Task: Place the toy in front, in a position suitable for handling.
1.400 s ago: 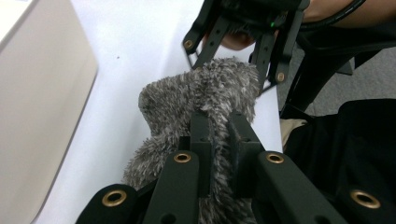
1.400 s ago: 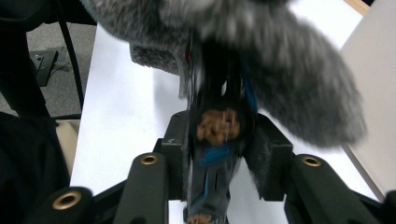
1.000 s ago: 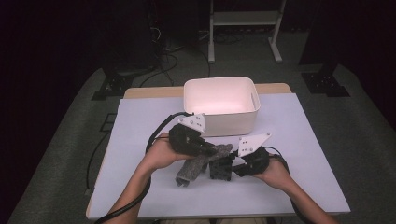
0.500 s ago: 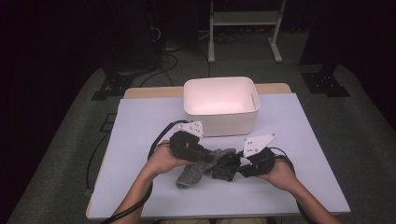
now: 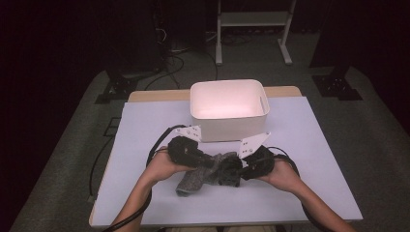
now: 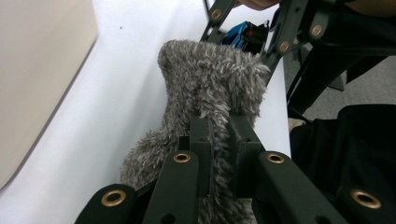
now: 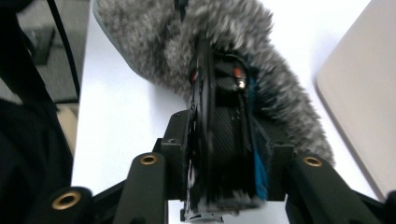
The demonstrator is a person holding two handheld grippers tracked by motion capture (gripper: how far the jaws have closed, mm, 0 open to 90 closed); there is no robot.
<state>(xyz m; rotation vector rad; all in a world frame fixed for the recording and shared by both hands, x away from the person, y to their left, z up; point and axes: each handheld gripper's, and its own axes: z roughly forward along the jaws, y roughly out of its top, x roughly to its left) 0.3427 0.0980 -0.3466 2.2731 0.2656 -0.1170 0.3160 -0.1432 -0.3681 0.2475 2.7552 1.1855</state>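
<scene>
Your fuzzy grey sock (image 5: 202, 174) lies near the table's (image 5: 314, 145) front edge, before the white bin (image 5: 228, 108). It looks light, soft and floppy. Your left gripper (image 6: 218, 140) pinches its pile; your right gripper (image 7: 224, 140) clamps a dark, blue-edged object against it. Grip deep, near the cuff.

A fuzzy grey sock (image 5: 200, 175) lies on the white table (image 5: 145, 125), near the front edge and roughly midway between its left and right edges. Its pile is long and shaggy, grey with paler tips (image 6: 210, 79). One end rests flat toward the front edge, while the other is bunched and lifted, pinched between black jaws at either side. A dark, flat item with a blue edge (image 7: 229, 135) sits pressed against the fleece; what it is cannot be told.
</scene>
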